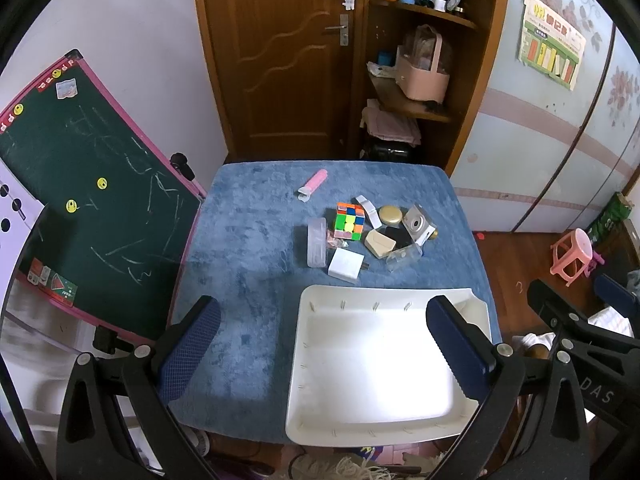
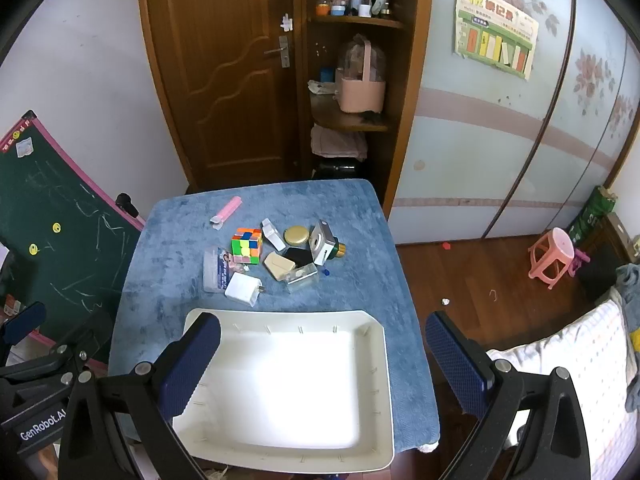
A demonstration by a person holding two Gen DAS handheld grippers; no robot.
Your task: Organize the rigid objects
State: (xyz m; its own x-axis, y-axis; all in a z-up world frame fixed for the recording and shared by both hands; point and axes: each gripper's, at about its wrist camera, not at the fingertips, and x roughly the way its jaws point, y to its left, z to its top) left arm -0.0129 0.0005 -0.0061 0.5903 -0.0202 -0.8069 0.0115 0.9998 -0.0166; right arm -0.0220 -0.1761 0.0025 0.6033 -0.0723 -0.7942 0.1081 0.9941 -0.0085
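On the blue cloth, far side: a cluster of small hard things lies beyond the white tray (image 2: 382,360), none of them inside it.
Tray: empty, at the near edge of the table (image 1: 240,240), directly below both tools.
Nearest item to tray: the white charger (image 2: 243,289), just beyond the tray's far rim, apart from it.
Other items: puzzle cube (image 2: 247,244), clear case (image 1: 316,242), small camera (image 2: 321,241), gold lid (image 2: 296,235), beige box (image 2: 279,265); a pink tube (image 1: 314,185) lies alone, well apart toward the far edge.
Left gripper (image 1: 324,352): wide apart, holding nothing, hanging over the tray's left half.
Right gripper (image 2: 324,364): wide apart, holding nothing, hanging over the tray's right half.
Direction of work: the cluster lies straight ahead of both tools, past the tray.
Long axis: the clear case runs near-to-far, along the line of reach.
Nearer hand: judged about even; charger and case favour the left, camera and lid the right.
Progress: judged at the start, nothing sorted yet.
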